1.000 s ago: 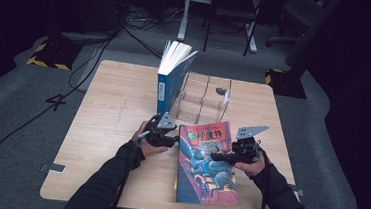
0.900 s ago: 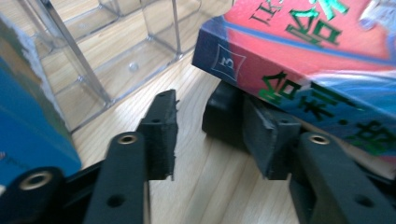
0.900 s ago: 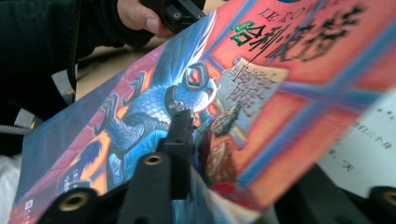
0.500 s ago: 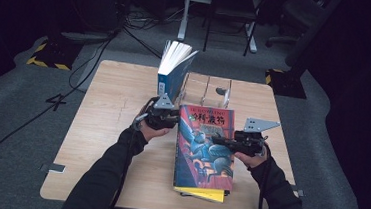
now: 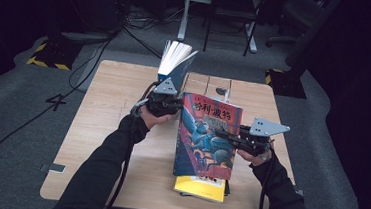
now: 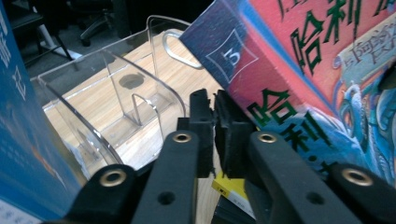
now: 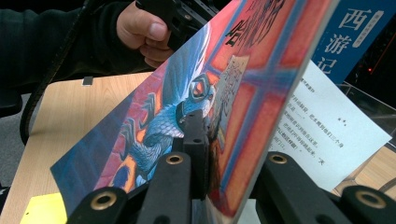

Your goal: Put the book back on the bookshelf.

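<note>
Now the red book [image 5: 206, 136] is tilted up off the surface [image 5: 107, 123], its top edge raised toward the clear rack [image 5: 210, 84] and its long axis running from me toward the far side; the cover faces up and toward me. My left jaws [image 6: 214, 128] have just been closing and are now clenched on the book's left edge near the top of the spine. My right jaws [image 7: 205, 154] grasp its right edge, one jaw on the cover and one beneath. Below the raised book a yellow book [image 5: 201, 187] lies flat on the surface. A blue book [image 5: 174, 66] stands upright just left of the rack, pages fanned. Compared with a second ago, the red book lay nearly flat on the yellow one; its far end now stands clearly higher, and both hands have risen with it.
</note>
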`<control>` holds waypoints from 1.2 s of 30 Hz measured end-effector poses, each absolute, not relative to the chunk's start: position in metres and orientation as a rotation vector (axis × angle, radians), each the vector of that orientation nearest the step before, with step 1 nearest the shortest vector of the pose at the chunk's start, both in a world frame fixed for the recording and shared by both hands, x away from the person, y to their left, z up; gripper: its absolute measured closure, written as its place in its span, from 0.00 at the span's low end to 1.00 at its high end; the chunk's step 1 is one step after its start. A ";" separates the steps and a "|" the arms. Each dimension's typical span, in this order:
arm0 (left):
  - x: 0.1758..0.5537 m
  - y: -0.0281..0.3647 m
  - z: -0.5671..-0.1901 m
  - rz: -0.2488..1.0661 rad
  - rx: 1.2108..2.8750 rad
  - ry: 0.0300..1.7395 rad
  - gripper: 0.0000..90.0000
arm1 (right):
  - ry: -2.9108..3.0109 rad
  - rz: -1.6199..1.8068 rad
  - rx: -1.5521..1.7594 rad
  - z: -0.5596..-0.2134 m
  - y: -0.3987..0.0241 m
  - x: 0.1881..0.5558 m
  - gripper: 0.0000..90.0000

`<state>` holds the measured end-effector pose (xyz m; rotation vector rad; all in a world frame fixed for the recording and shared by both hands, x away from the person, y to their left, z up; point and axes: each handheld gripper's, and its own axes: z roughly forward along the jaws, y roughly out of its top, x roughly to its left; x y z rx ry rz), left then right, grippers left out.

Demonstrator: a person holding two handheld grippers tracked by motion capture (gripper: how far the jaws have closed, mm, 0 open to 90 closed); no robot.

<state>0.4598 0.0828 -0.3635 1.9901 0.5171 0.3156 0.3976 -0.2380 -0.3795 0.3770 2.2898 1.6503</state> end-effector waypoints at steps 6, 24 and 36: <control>0.455 0.079 -0.354 0.293 1.982 0.470 1.00 | 2.291 1.643 0.349 -0.376 -0.238 0.398 0.84; 0.434 0.068 -0.317 0.360 1.936 0.372 1.00 | 2.187 1.590 0.310 -0.352 -0.238 0.386 0.92; 0.395 0.084 -0.327 0.400 1.832 0.377 0.81 | 2.141 1.598 0.188 -0.353 -0.236 0.351 0.94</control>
